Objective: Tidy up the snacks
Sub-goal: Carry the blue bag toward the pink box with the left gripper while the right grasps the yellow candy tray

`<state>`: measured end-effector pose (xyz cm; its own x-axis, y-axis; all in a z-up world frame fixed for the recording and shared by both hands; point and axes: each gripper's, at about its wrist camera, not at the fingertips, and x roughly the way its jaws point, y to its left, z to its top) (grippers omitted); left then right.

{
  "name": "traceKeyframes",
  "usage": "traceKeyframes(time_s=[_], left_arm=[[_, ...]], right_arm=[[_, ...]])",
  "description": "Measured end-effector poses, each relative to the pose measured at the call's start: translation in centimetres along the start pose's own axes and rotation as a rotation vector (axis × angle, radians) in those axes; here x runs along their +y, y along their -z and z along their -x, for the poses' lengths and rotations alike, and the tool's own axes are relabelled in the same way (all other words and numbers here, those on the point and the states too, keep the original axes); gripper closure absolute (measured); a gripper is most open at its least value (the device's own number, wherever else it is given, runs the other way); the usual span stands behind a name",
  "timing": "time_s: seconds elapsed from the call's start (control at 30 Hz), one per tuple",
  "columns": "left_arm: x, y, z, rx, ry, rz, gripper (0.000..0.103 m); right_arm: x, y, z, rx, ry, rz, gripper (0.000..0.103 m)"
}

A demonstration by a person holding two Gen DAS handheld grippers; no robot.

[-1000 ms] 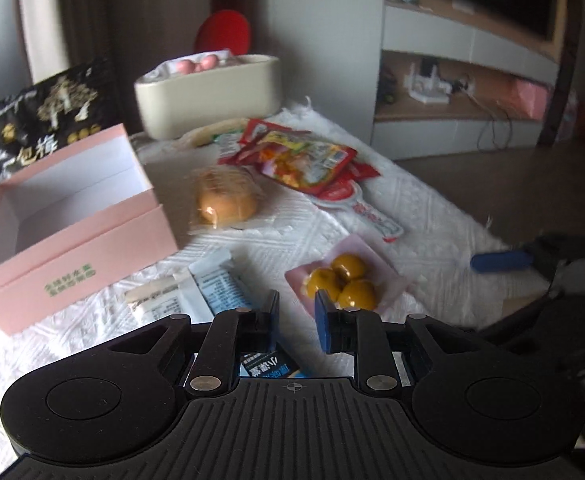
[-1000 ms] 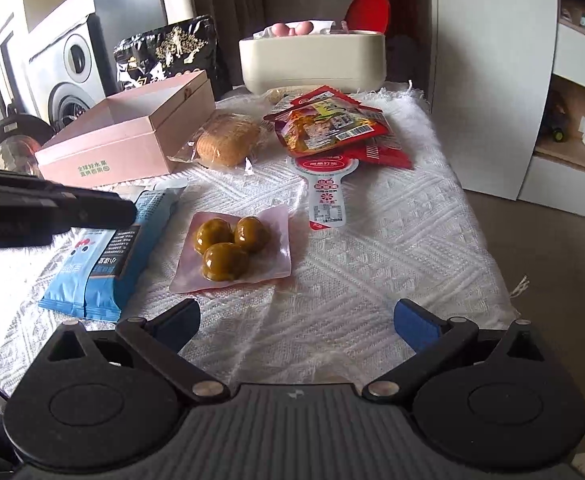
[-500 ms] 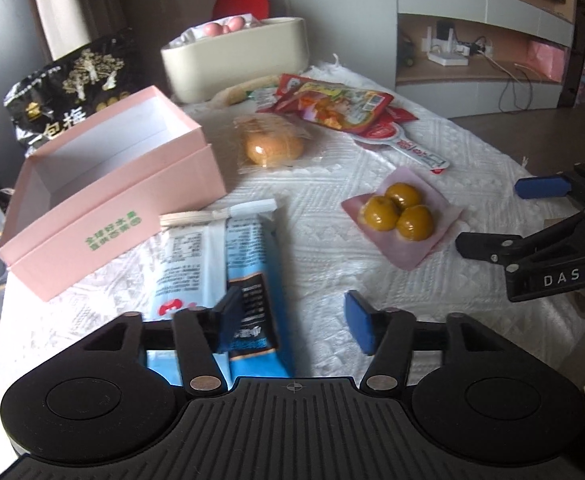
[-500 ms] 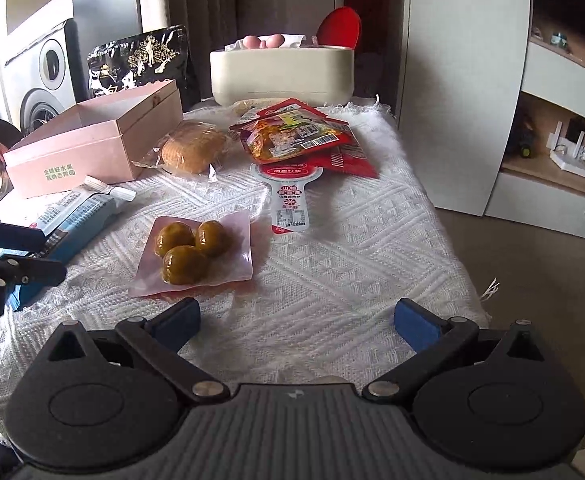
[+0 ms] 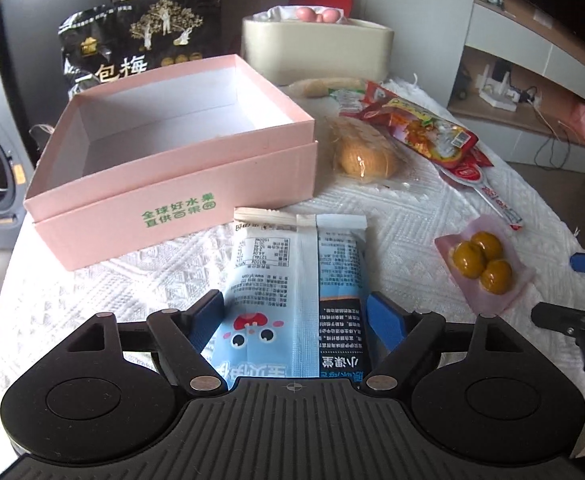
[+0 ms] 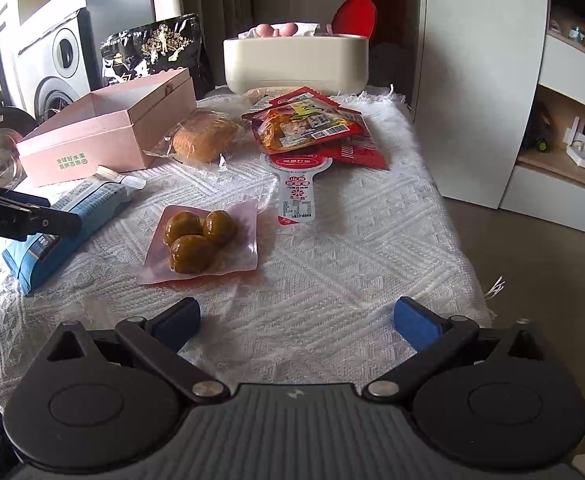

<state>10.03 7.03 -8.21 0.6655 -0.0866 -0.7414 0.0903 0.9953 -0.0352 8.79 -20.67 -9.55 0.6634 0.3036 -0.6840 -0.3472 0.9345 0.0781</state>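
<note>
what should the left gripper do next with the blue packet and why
Probably close on the blue snack packet. The left gripper has just been opening; its jaws now straddle the packet, pads seemingly clear. The pink box behind it stands open and looks empty, a likely place for it.

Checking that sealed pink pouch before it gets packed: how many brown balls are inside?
3, in the clear pink pouch on the white cloth: two side by side at the far end, one nearer. None looks hidden.

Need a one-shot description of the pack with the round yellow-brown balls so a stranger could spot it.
On the white cloth, look right of the pink box and the blue packet. The clear pink pack lies flat there, alone holding three glossy yellow-brown balls.
</note>
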Motion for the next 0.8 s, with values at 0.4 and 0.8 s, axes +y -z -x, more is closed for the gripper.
traceKeyframes(time_s=[0.4,0.8], left_arm=[[0.2,1.4,1.6,-0.016,0.081,-0.007,0.015],[1.5,5.5,7.6,-0.034,0.101,0.05,0.015]], right_arm=[[4.8,-1.9,1.6,-0.19,-0.091,0.114,0.019],[6.5,-3.0,-3.5,-0.058,-0.039,0.098,0.038]])
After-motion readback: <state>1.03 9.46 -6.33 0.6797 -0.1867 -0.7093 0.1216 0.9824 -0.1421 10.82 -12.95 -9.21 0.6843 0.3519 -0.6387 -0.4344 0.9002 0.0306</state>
